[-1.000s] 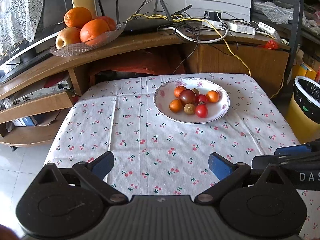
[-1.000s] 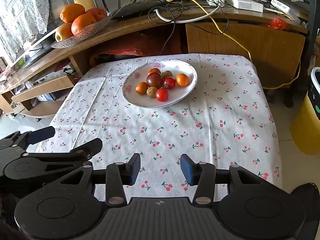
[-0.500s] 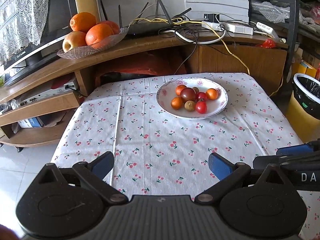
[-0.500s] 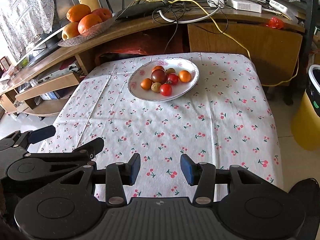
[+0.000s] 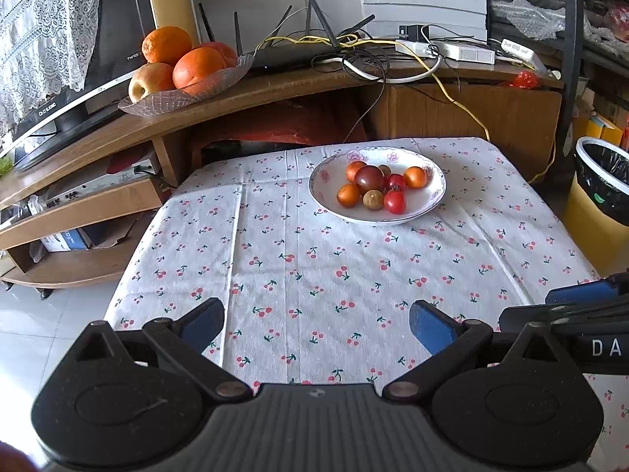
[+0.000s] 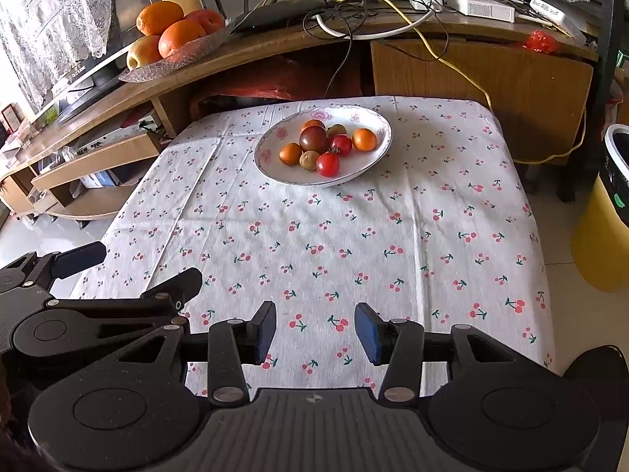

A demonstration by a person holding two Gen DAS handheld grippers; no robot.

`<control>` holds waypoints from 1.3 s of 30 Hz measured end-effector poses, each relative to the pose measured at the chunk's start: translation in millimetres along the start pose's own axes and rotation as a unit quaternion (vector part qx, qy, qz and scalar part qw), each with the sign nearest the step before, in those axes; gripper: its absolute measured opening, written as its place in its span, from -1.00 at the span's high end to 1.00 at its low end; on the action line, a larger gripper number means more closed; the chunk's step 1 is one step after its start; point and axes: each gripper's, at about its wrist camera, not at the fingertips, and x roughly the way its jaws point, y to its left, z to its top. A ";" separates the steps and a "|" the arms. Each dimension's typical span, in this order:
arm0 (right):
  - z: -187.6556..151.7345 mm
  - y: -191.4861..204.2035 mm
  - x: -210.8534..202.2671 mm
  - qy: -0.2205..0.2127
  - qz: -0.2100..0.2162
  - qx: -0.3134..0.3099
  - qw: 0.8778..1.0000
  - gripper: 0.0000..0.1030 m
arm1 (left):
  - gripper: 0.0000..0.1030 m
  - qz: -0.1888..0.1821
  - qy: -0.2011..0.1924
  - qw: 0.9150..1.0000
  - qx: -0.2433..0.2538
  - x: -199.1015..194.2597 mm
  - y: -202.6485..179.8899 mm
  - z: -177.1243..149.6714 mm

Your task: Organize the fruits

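Note:
A white flowered plate (image 5: 432,196) (image 6: 373,153) sits at the far side of the cherry-print table and holds several small fruits: red, orange, a dark one (image 5: 368,179) (image 6: 313,139) and a brownish one. My left gripper (image 5: 316,324) hovers over the near table edge, open wide and empty. To its right, my right gripper (image 6: 314,332) is open too, with a narrower gap and nothing between its pads. Both are well short of the plate. The left gripper (image 6: 129,271) also shows at the lower left of the right wrist view.
A glass dish of oranges and an apple (image 5: 184,67) (image 6: 173,39) rests on the wooden shelf behind the table, beside a router and tangled cables (image 5: 354,55). A yellow bin (image 5: 601,204) with a black liner stands to the right. Low shelves and floor lie to the left.
Both grippers have drawn back and up from the table, so the plate looks smaller and farther away. Neither gripper has changed its opening.

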 end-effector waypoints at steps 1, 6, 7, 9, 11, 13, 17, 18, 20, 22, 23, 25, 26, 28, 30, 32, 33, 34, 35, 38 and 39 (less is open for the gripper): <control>-0.3 0.1 -0.1 0.001 0.000 0.000 1.000 0.20 | -1.00 0.001 0.000 1.000 0.000 -0.5 -0.2 -0.6; -0.2 0.6 -0.5 0.001 0.001 0.000 1.000 0.20 | -1.00 0.002 -0.001 1.000 -0.002 -1.6 0.4 -1.3; -0.2 0.8 -0.5 0.001 0.001 0.000 1.000 0.20 | -1.00 0.003 -0.001 1.000 -0.002 -1.7 0.3 -1.6; -0.7 1.2 -0.4 0.002 0.001 -0.001 1.000 0.20 | -1.00 0.004 -0.001 1.000 -0.003 -2.3 0.3 -2.5; -1.1 1.4 -0.6 0.002 0.001 -0.001 1.000 0.19 | -1.00 0.004 -0.001 1.000 -0.002 -2.4 0.3 -2.5; -0.9 1.3 -0.5 0.003 0.002 -0.001 1.000 0.20 | -1.00 0.005 -0.001 1.000 -0.002 -2.3 0.3 -2.4; -2.4 2.9 0.4 0.005 0.003 -0.004 1.000 0.19 | -1.00 0.008 0.001 1.000 -0.003 -2.4 1.0 -4.9; -2.5 2.6 0.7 0.006 0.003 -0.004 1.000 0.19 | -1.00 0.008 0.001 1.000 -0.003 -2.7 1.0 -5.3; -2.9 3.0 0.6 0.006 0.004 -0.005 1.000 0.19 | -1.00 0.009 0.001 1.000 -0.003 -3.0 0.7 -5.4; -3.2 3.1 0.5 0.006 0.004 -0.005 1.000 0.19 | -1.00 0.009 0.001 1.000 -0.003 -3.1 0.8 -5.4; -3.2 3.1 0.5 0.006 0.004 -0.005 1.000 0.19 | -1.00 0.009 0.001 1.000 -0.003 -3.2 0.8 -5.5; -3.4 3.1 0.5 0.006 0.004 -0.005 1.000 0.19 | -1.00 0.009 0.001 1.000 -0.003 -3.3 1.1 -5.8; -3.3 3.0 0.5 0.006 0.004 -0.005 1.000 0.20 | -1.00 0.009 0.001 1.000 -0.003 -3.3 0.9 -5.6; -3.3 2.9 0.5 0.006 0.004 -0.005 1.000 0.19 | -1.00 0.009 0.001 1.000 -0.003 -3.3 1.0 -5.7; -3.4 2.8 0.5 0.006 0.004 -0.005 1.000 0.19 | -1.00 0.009 0.001 1.000 -0.003 -3.5 1.1 -5.8; -3.5 2.8 0.5 0.006 0.004 -0.005 1.000 0.19 | -1.00 0.009 0.001 1.000 -0.003 -3.4 1.0 -5.7; -3.5 2.7 0.4 0.006 0.004 -0.005 1.000 0.19 | -1.00 0.009 0.001 1.000 -0.003 -3.3 1.0 -5.7; -3.5 2.7 0.4 0.006 0.004 -0.005 1.000 0.19 | -1.00 0.009 0.000 1.000 -0.003 -3.5 1.2 -6.0; -3.6 3.0 0.3 0.005 0.004 -0.005 1.000 0.19 | -1.00 0.009 0.000 1.000 -0.003 -4.0 1.7 -6.2; -4.4 4.0 0.1 0.005 0.004 -0.005 1.000 0.20 | -1.00 0.010 -0.001 1.000 -0.003 -4.6 1.7 -6.7; -4.9 4.6 -0.3 0.004 0.004 -0.005 1.000 0.19 | -1.00 0.011 -0.002 1.000 -0.003 -5.0 1.8 -7.1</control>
